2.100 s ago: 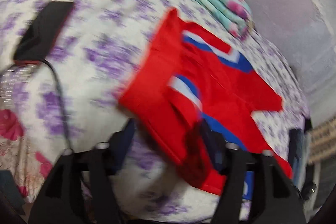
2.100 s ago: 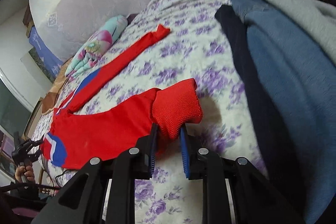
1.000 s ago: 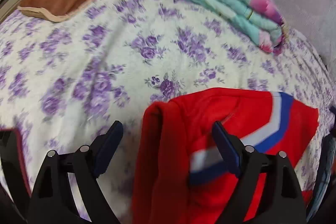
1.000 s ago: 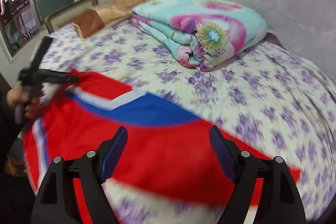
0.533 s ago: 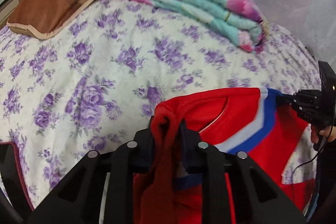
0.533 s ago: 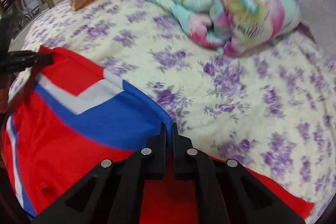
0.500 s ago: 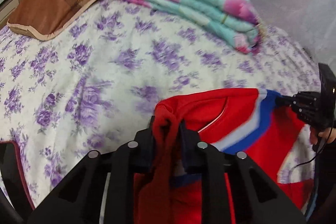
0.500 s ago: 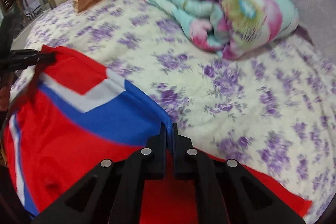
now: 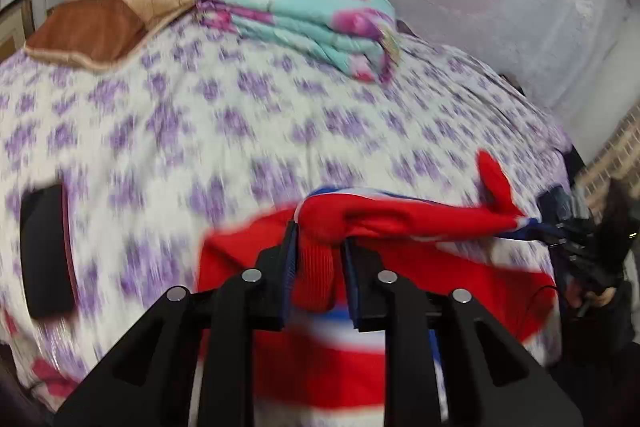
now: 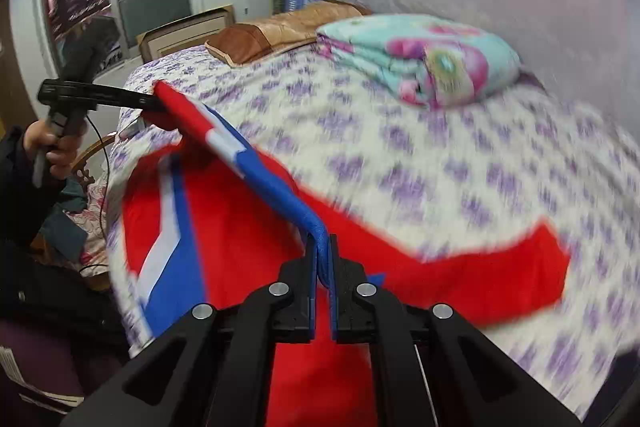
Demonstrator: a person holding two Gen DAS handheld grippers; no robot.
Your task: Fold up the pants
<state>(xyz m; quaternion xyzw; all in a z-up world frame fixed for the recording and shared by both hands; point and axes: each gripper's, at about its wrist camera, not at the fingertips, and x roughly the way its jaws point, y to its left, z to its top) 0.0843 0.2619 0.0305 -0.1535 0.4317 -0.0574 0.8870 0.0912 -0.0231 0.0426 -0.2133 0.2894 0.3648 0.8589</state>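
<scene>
Left tool (image 9: 318,247) clamped on a red bunch of the pants (image 9: 400,215), having just closed on it; right tool (image 10: 322,259) pinched on the blue-striped edge. Pants held taut between them, lifted off the bed (image 10: 400,147), rest draped below. Best carried level, edges matched, grips kept firm.

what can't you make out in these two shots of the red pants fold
- Left wrist view: the red pants below the left tool are smeared by motion blur; fold lines unreadable.
- Left wrist view: the right tool sits blurred at the edge.
- Right wrist view: the bedsheet print is blurred; the right tool's fingers hide the pinched hem.
</scene>
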